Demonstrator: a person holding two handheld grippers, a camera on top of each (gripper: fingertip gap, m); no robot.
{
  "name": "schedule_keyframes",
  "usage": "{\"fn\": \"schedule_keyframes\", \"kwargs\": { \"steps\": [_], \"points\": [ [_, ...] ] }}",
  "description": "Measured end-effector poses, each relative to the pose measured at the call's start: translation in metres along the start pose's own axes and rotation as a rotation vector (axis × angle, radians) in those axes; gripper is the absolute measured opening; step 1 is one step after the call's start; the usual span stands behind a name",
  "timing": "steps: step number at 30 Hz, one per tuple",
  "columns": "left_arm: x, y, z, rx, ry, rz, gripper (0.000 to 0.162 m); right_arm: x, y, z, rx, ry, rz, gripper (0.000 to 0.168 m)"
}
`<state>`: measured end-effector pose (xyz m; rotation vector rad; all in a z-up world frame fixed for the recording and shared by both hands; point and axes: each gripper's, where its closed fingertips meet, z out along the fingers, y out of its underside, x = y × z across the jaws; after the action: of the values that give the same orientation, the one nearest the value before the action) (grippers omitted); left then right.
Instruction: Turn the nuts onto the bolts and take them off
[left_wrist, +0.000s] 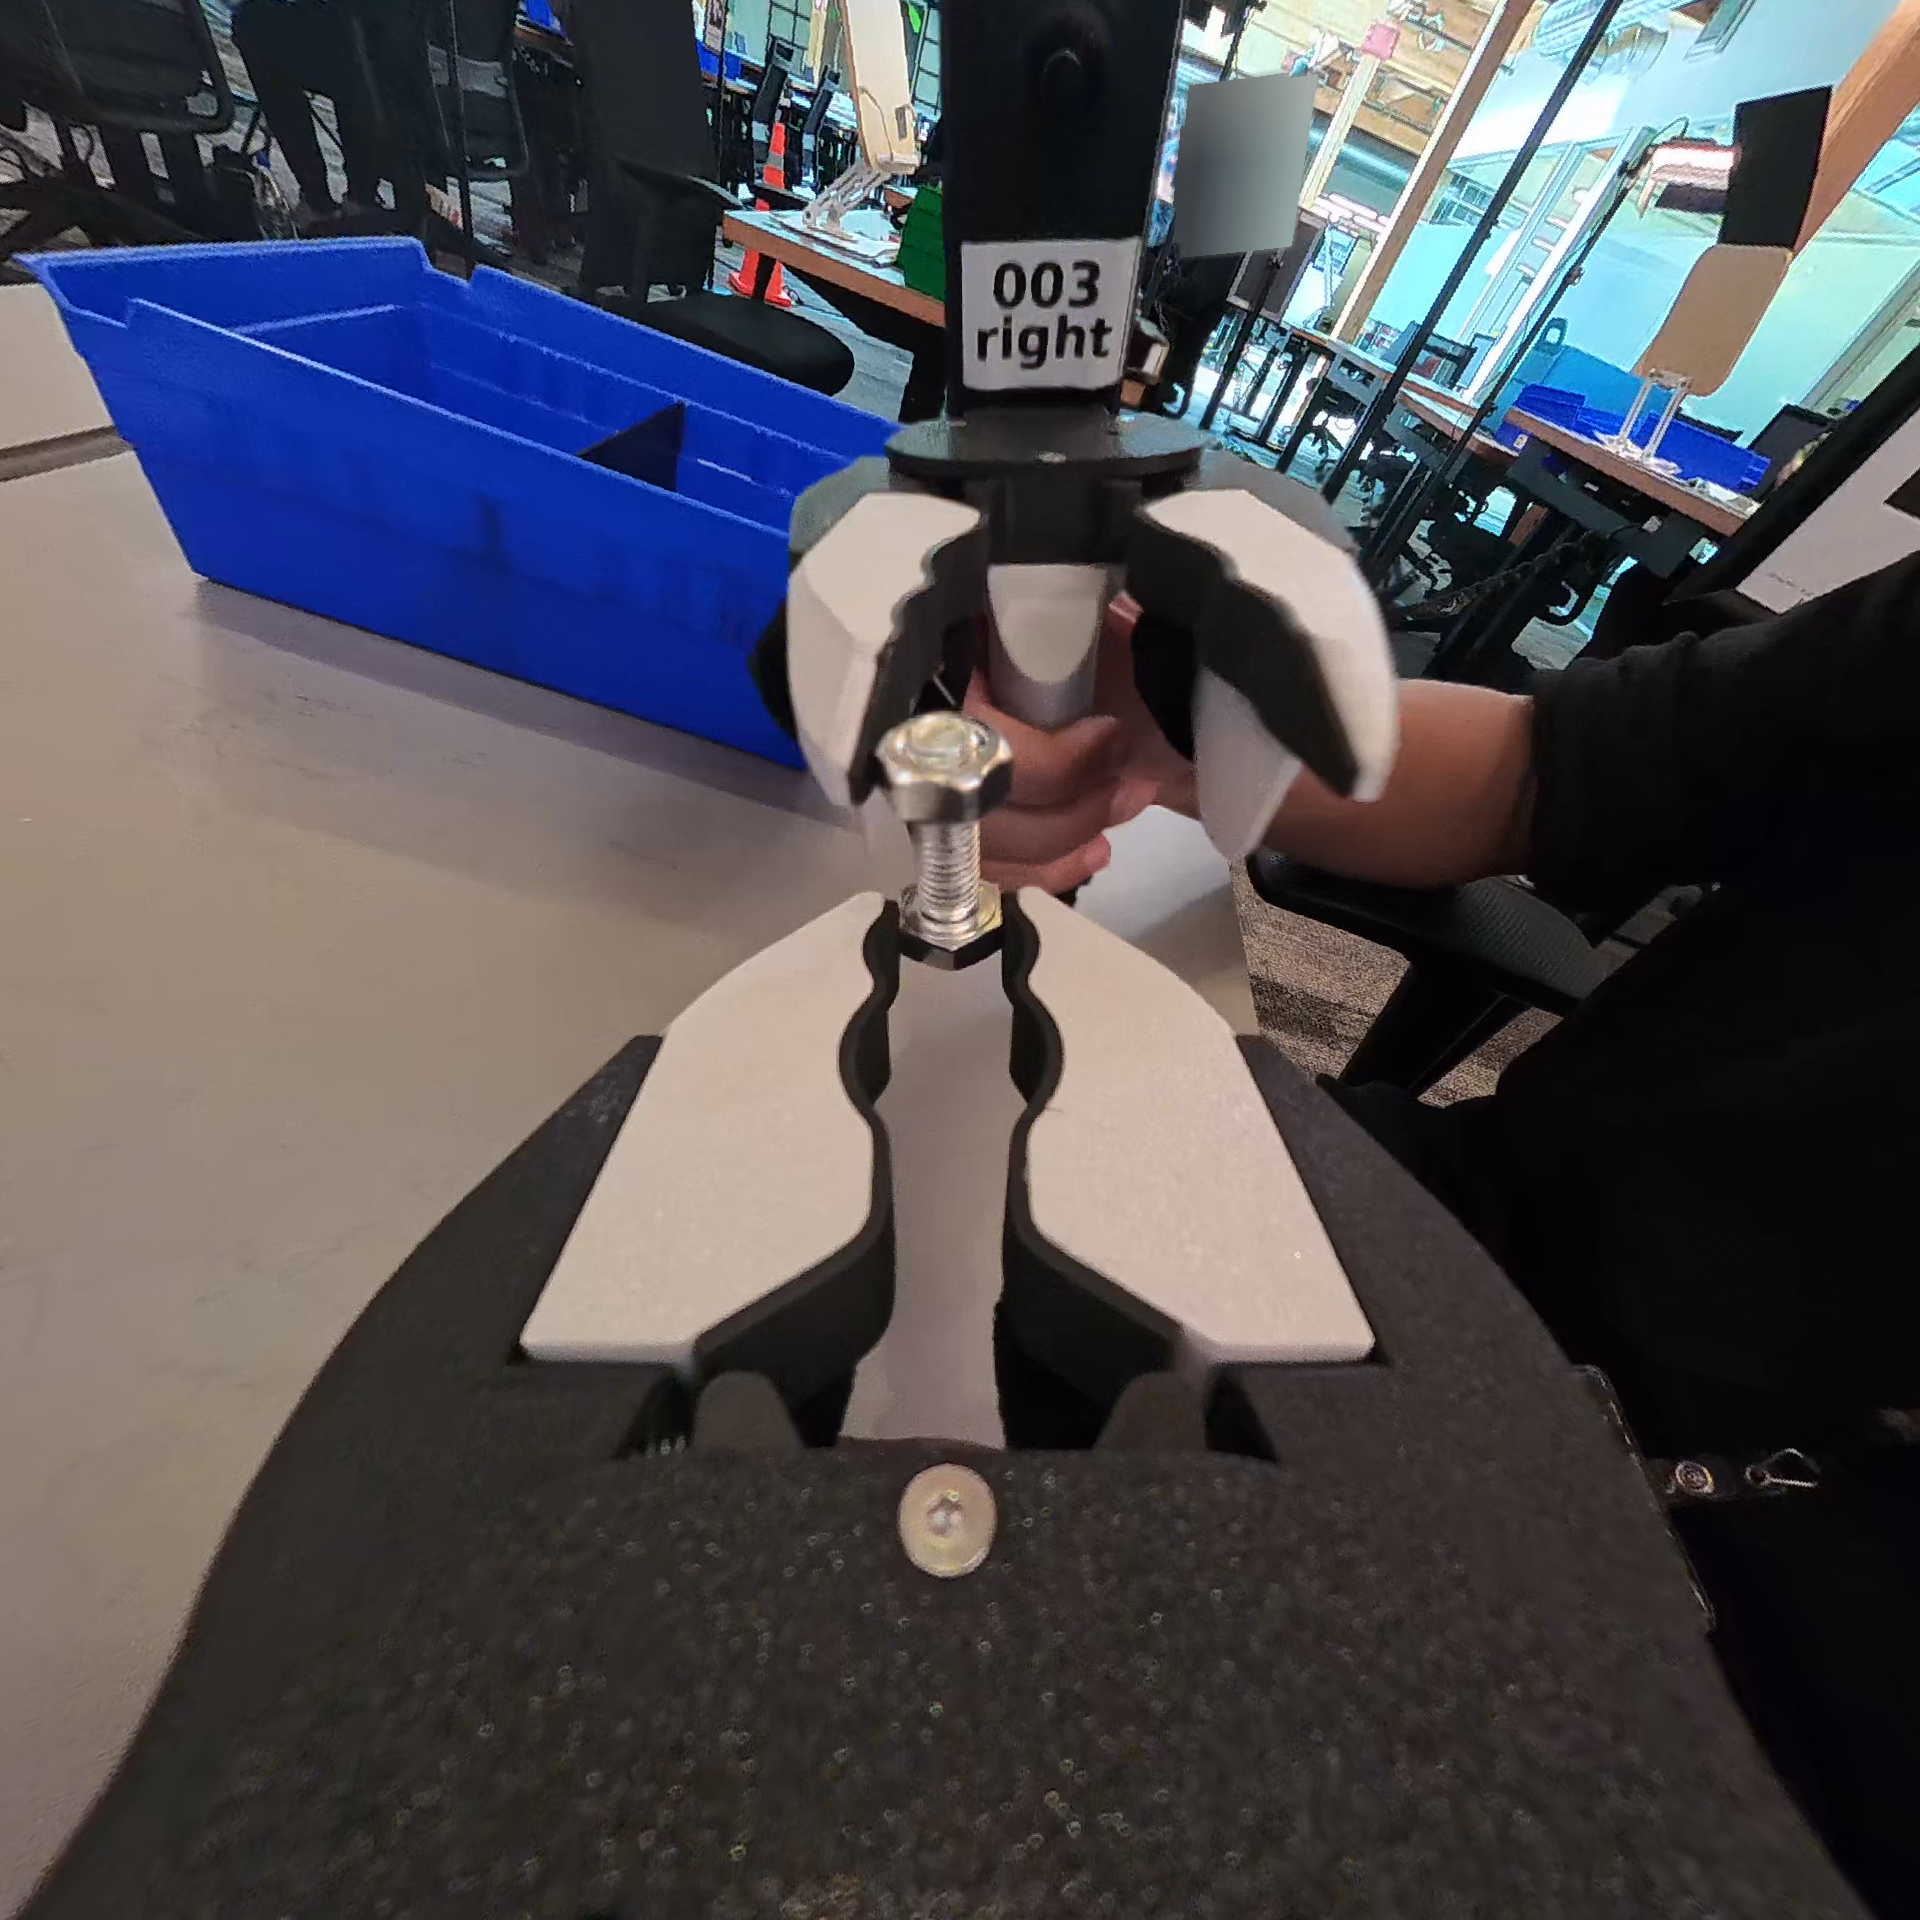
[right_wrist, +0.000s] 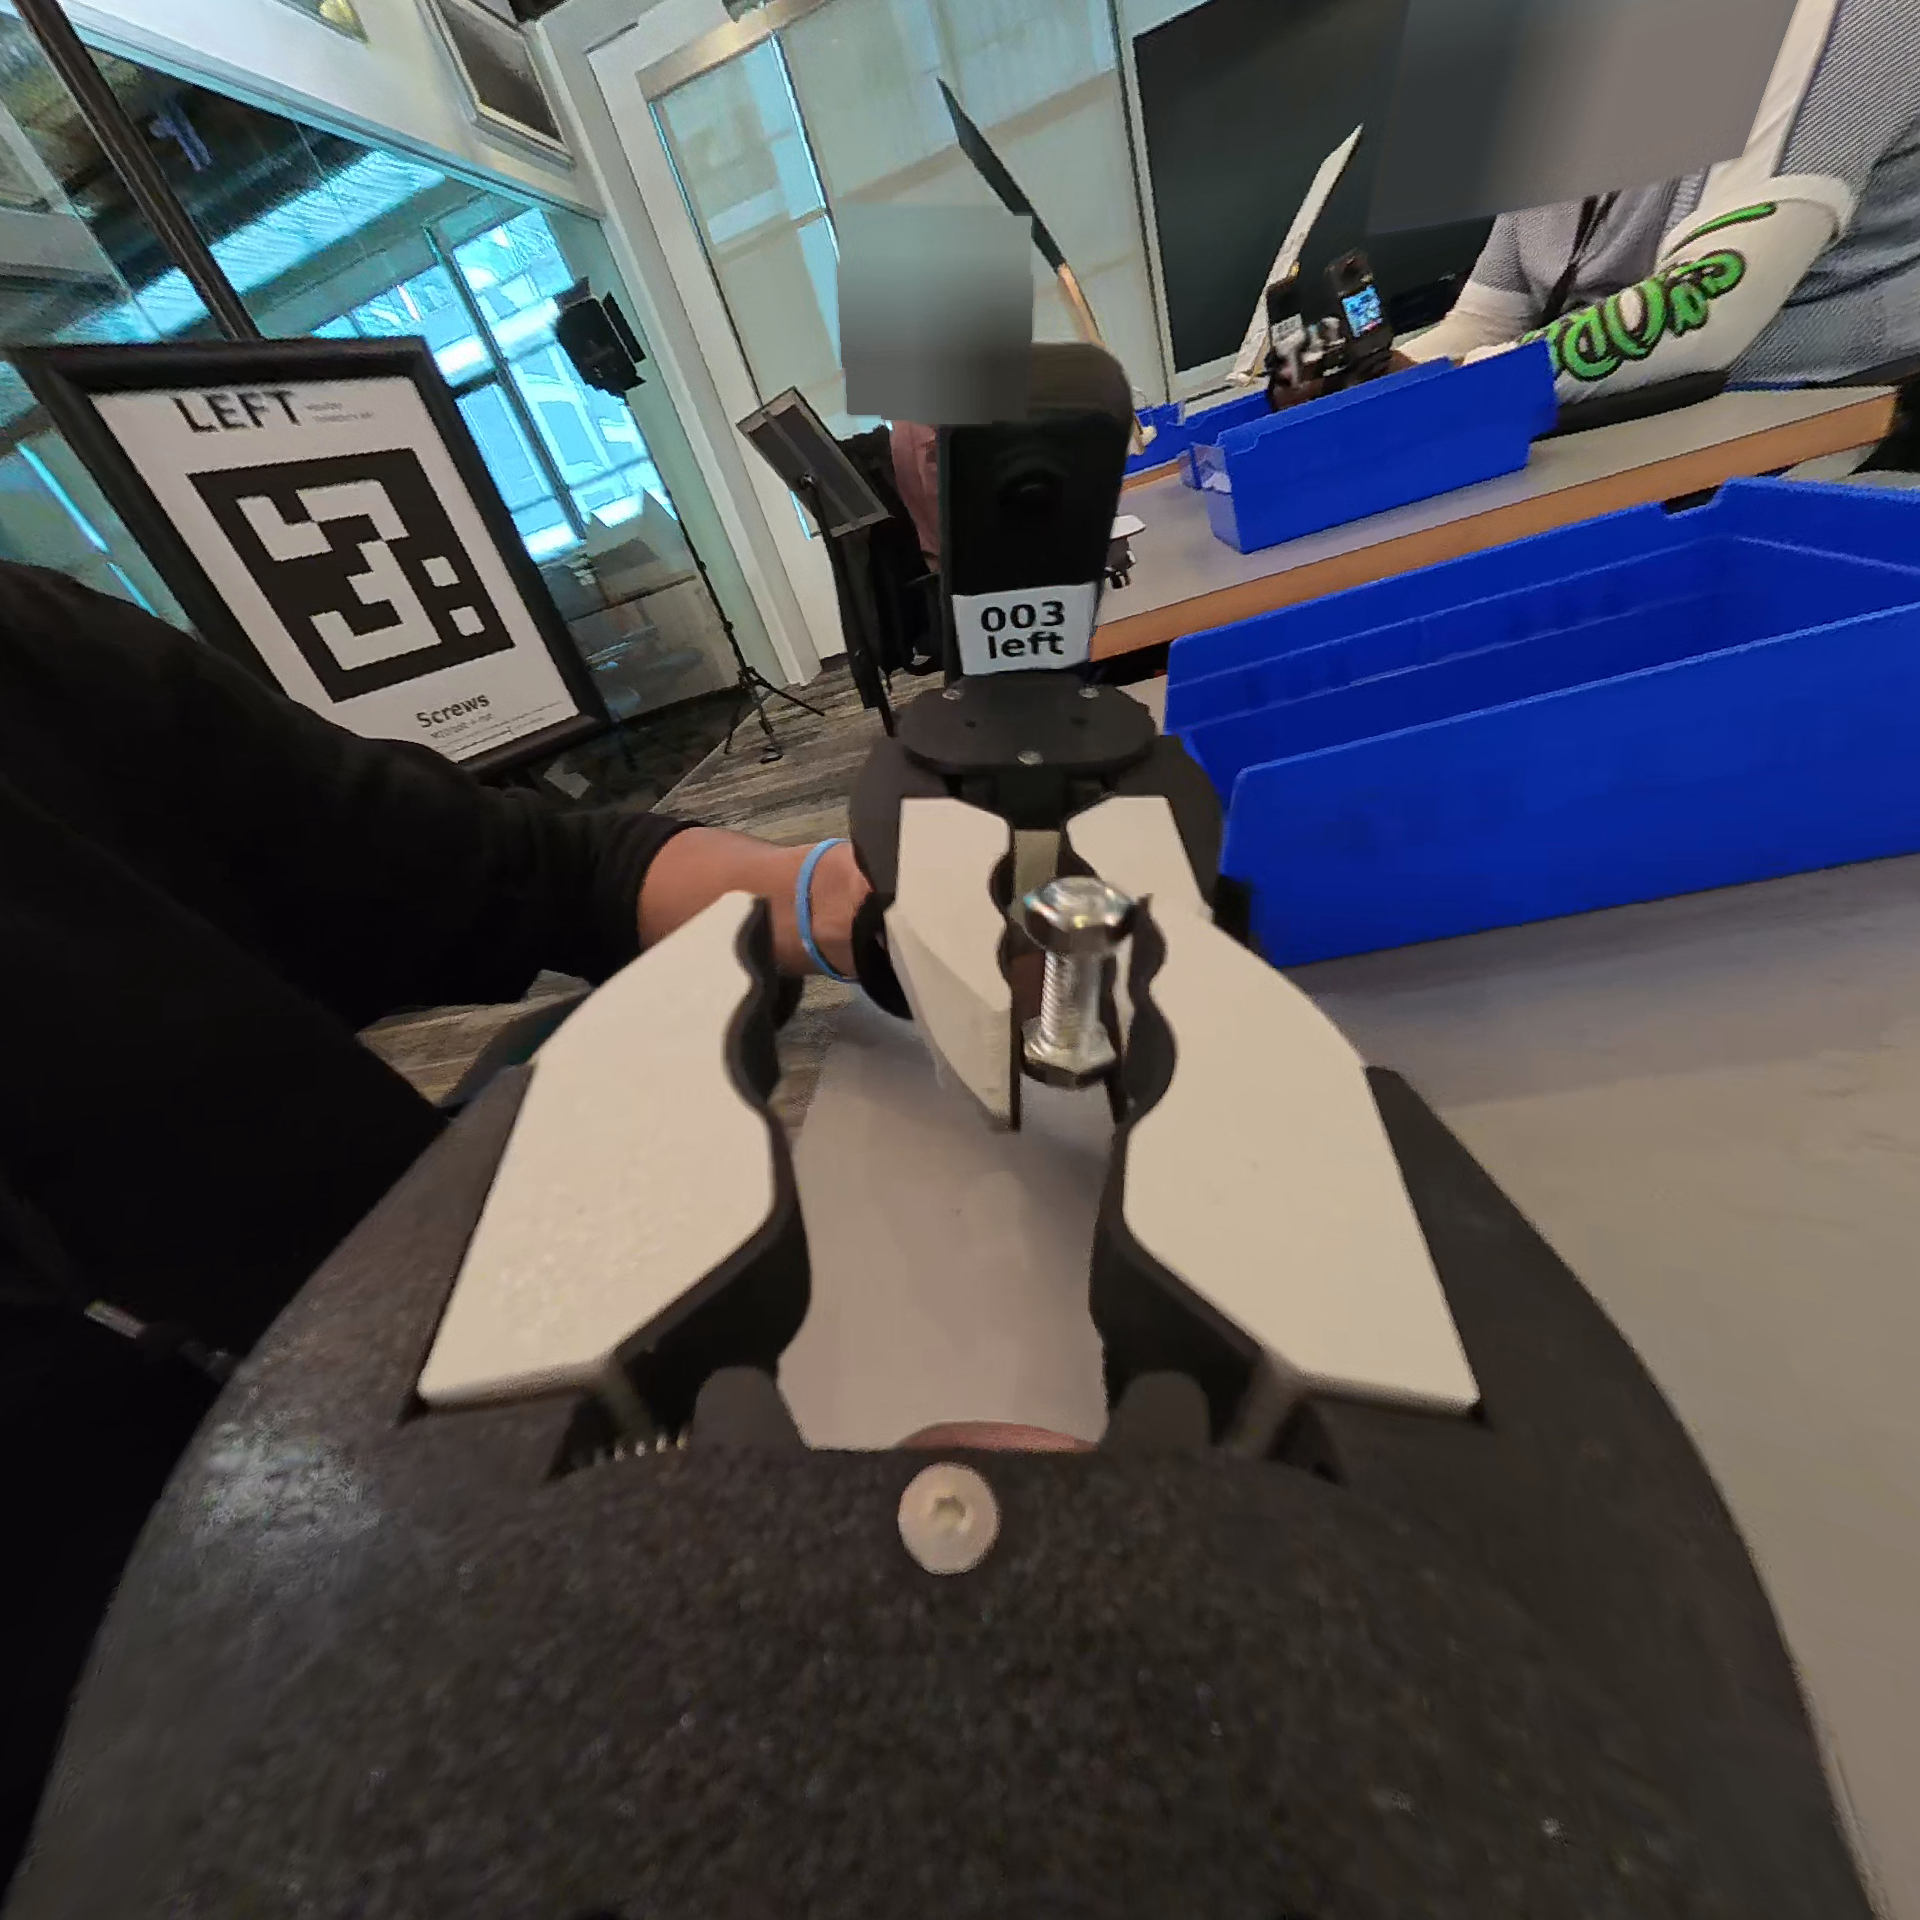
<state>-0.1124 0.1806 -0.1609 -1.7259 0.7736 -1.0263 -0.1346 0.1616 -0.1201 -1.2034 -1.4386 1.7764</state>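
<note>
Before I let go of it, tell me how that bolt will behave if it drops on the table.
The bolt looks like solid bright metal, so probably rigid, heavy for its size and not fragile. Its round threaded shank suggests it would roll, likely in a curve, since the hex head is wider. The smooth plated surface may slip in the left gripper, which pinches only the lower hex end.

- One bolt (left_wrist: 940, 831) (right_wrist: 1072, 977), upright;
- One nut (left_wrist: 948, 928) (right_wrist: 1062, 1060) on its thread;
- Two grippers: the left gripper (left_wrist: 948, 935) (right_wrist: 1065, 1081) and the right gripper (right_wrist: 956, 966) (left_wrist: 1049, 800);
- One blue bin (left_wrist: 447, 457) (right_wrist: 1621, 727) nearby, more blue bins (right_wrist: 1361, 457) on the far table.
</note>
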Motion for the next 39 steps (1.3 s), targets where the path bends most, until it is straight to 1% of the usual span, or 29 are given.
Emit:
{"fn": "schedule_keyframes", "kwargs": {
  "steps": [1,3,5,8,10,13,14,17,20,23,26,28,29,32,33,36,39],
  "points": [
    [0.001,0.001,0.002,-0.006,0.006,0.001,0.018,-0.003,0.001,0.006,0.006,-0.015,0.015,0.073],
    [0.003,0.003,0.006,-0.017,0.011,0.004,0.017,-0.006,0.006,0.017,-0.006,-0.021,0.012,0.079],
    [0.004,0.004,0.008,-0.022,0.011,0.006,0.017,-0.002,0.009,0.019,-0.028,0.004,-0.029,0.074],
    [0.005,0.004,0.006,-0.024,0.007,0.010,0.017,0.009,0.001,0.003,0.002,0.046,-0.025,0.073],
    [0.004,0.002,0.003,-0.016,0.003,0.011,0.017,0.011,-0.006,-0.010,0.030,0.039,0.001,0.065],
    [0.002,0.000,0.000,-0.004,0.000,0.006,0.017,0.006,0.000,-0.012,-0.016,0.012,0.004,0.057],
    [0.002,-0.001,0.000,-0.003,0.000,0.006,0.017,0.003,0.003,-0.007,-0.031,-0.006,0.009,0.057],
    [0.003,0.002,0.003,-0.015,0.011,0.009,0.017,-0.006,0.006,0.011,-0.024,-0.029,0.025,0.075],
    [0.007,0.004,0.007,-0.028,0.019,0.009,0.017,-0.005,0.013,0.020,-0.055,-0.024,0.004,0.074],
    [0.007,0.005,0.006,-0.034,0.011,0.023,0.017,0.007,0.012,0.008,-0.048,0.025,0.002,0.072],
    [0.006,0.002,0.002,-0.021,0.007,0.020,0.017,0.011,0.006,-0.008,-0.036,0.040,-0.004,0.063],
    [0.005,0.001,0.002,-0.018,0.007,0.016,0.017,0.005,0.004,-0.011,-0.043,0.008,-0.016,0.057],
    [0.004,0.001,0.002,-0.018,0.006,0.015,0.017,0.000,0.003,-0.009,-0.039,-0.014,-0.014,0.057],
    [0.005,0.003,0.005,-0.027,0.013,0.018,0.018,-0.008,0.005,0.007,-0.037,-0.027,-0.011,0.075],
    [0.006,0.004,0.006,-0.034,0.012,0.021,0.017,-0.009,0.008,0.012,-0.048,-0.026,-0.018,0.076],
    [0.008,0.007,0.008,-0.049,0.009,0.035,0.017,-0.006,0.012,0.017,-0.074,-0.008,-0.046,0.074],
    [0.008,0.005,0.006,-0.043,0.005,0.041,0.017,0.004,0.006,0.004,-0.048,0.041,-0.046,0.071]
  ]
}}
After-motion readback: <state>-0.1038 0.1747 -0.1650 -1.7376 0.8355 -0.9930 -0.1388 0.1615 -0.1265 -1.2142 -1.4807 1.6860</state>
